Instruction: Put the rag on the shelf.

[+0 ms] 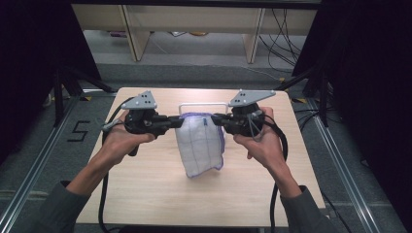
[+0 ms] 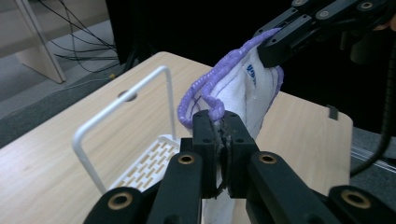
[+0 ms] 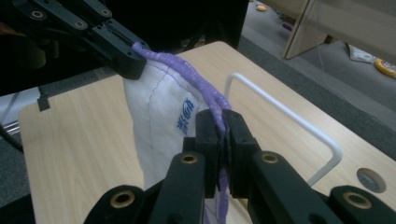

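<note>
A white cloth (image 1: 198,145) with a purple edge hangs above the middle of the table, held up by its top edge between both grippers. My left gripper (image 1: 179,120) is shut on the cloth's left top corner (image 2: 215,112). My right gripper (image 1: 216,119) is shut on the right top corner (image 3: 220,111). In the left gripper view the other gripper's black jaws pinch the cloth's purple edge (image 2: 264,38) higher up. A small blue label (image 3: 186,115) shows on the cloth. The cloth's lower end hangs close to the tabletop.
A white wire rack (image 1: 204,104) with a slotted base (image 2: 147,163) stands on the wooden table (image 1: 145,189) just behind the cloth. Black cables trail from both grippers over the near edge. A round hole (image 3: 371,179) sits in the tabletop near the rack.
</note>
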Demonstrator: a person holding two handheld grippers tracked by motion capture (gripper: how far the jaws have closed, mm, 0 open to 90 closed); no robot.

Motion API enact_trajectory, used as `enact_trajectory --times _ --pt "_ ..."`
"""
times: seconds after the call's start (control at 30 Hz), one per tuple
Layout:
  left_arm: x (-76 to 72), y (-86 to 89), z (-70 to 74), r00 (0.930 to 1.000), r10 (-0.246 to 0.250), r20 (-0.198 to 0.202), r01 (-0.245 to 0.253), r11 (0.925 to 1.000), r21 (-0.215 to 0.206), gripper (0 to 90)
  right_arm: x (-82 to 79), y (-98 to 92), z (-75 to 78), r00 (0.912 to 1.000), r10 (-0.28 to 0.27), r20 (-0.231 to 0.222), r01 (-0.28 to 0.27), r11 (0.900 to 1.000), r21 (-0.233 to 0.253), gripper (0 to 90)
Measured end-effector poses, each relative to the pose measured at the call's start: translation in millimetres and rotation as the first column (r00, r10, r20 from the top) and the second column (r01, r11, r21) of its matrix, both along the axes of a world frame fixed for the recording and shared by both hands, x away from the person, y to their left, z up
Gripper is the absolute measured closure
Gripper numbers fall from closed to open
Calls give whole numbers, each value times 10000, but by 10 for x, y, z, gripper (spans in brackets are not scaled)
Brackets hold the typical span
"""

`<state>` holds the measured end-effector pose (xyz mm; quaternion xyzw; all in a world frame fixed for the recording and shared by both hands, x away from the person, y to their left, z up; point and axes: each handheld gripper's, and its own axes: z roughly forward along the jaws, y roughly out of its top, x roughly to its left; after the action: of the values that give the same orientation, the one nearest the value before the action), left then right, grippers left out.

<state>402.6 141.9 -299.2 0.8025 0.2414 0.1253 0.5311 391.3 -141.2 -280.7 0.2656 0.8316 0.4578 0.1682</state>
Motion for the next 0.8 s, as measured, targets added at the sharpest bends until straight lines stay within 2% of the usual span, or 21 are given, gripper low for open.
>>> enact_trajectory --times 0.03,0.17,0.27,0.3,0.33,0.37,0.43,0.47,0.5,0.6,0.63,0.73,0.77,0.8 --pt "31 -4 27 10000 74 49 -74 10000 3 853 40 -2 20 9999 14 163 -13 10000 -24 862" --pt "148 -16 144 9997 168 203 -168 9999 -33 852 151 -15 107 9996 -236 164 233 9996 180 863" --pt "243 -6 209 9994 326 131 -324 9994 -148 852 221 -28 148 9993 -349 96 346 9989 317 863" --pt "268 -8 227 9993 355 145 -353 9993 -140 853 250 -34 164 9992 -331 237 325 9991 262 863" --pt "291 -12 244 9990 405 163 -404 9992 -63 853 272 -28 172 9992 -354 172 349 9989 307 863" --pt "320 -19 255 9991 399 174 -399 9992 -52 853 298 -29 184 9992 -342 225 335 9990 305 863" --pt "378 -30 278 9984 548 159 -548 9985 -6 853 326 -15 203 9985 -552 25 550 9976 416 862" --pt "408 -36 287 9983 562 130 -562 9984 31 853 369 -20 213 9988 -447 216 439 9983 382 863" --pt "441 -46 298 9979 635 130 -635 9980 14 853 378 -14 225 9981 -620 63 617 9971 438 862" --pt "507 -67 317 9974 715 101 -715 9974 46 853 467 -21 267 9976 -646 240 637 9973 366 863" --pt "532 -73 323 9973 724 148 -725 9973 66 853 471 -15 274 9970 -764 99 758 9961 446 862" --pt "613 -87 354 9954 937 190 -937 9956 39 852 548 -15 307 9971 -754 142 747 9960 481 862" --pt "638 -88 372 9947 1006 229 -1008 9949 73 852 584 -17 330 9966 -774 297 761 9961 441 862" --pt "660 -93 379 9946 1003 263 -1003 9950 -32 853 596 -10 343 9958 -899 180 889 9948 501 862"
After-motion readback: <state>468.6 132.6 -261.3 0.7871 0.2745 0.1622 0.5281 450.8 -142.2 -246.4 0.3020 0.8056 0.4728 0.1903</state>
